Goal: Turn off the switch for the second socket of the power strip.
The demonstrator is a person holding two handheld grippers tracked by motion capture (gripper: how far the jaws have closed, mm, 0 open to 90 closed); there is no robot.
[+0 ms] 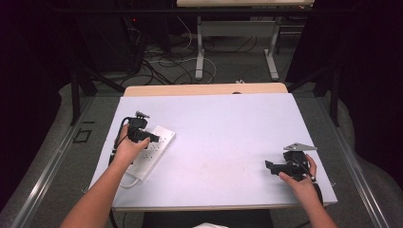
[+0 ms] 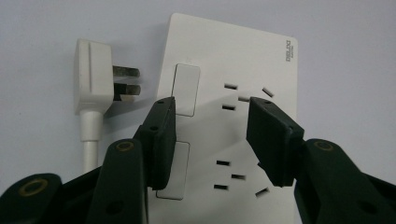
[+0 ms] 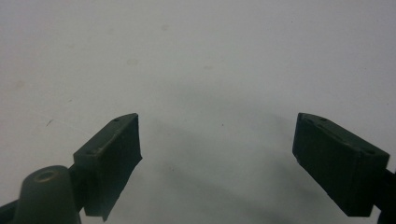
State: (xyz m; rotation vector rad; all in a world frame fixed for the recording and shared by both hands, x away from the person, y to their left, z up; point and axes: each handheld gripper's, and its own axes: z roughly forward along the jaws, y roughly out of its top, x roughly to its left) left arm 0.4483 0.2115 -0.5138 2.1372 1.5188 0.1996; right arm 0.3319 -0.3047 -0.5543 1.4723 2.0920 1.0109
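White power strip [image 2: 224, 116] is being hovered over by the half-open, empty left gripper [image 2: 212, 135]; the right gripper [image 3: 217, 158] is being held wide, empty.

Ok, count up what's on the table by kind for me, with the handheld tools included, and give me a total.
White power strip: 1
White plug on its cord, lying beside the strip, not plugged in: 1
Black tools: 2, the left tool open over the strip, the right tool open over bare table
Total: 4
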